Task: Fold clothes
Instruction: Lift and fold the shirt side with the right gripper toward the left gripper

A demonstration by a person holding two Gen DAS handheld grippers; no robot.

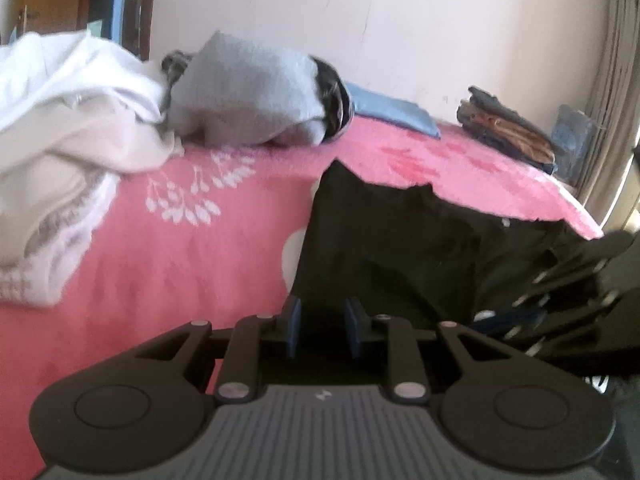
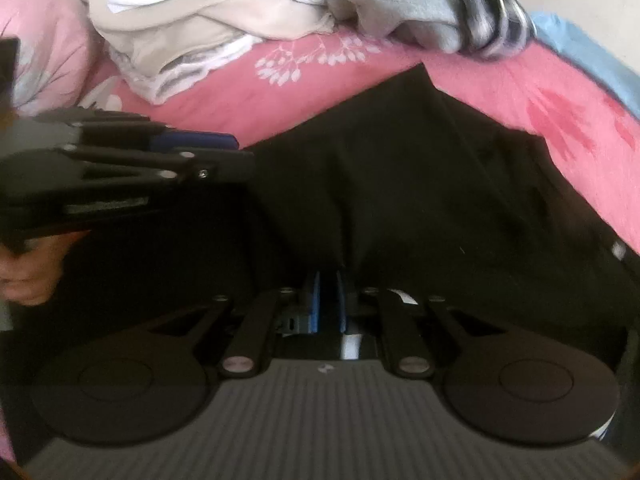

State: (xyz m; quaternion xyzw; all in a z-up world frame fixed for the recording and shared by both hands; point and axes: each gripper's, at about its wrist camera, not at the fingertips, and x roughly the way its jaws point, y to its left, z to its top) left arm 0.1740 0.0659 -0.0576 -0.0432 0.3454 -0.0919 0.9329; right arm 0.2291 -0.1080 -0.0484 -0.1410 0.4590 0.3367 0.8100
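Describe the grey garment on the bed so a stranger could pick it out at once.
Start at the pink bedspread and go to its far edge by the wall. Beside the white clothes pile lies the grey garment, a bunched soft lump. It is the only grey piece, with dark striped fabric at one end, unlike the flat black garment nearer the camera.

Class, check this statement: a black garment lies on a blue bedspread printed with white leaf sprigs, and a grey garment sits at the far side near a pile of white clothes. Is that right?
Not quite: the bedspread is pink, not blue, as the left wrist view shows. The rest holds: the black garment lies on it, the white leaf sprigs are printed on it, and the grey garment sits at the far side by the pile of white clothes.
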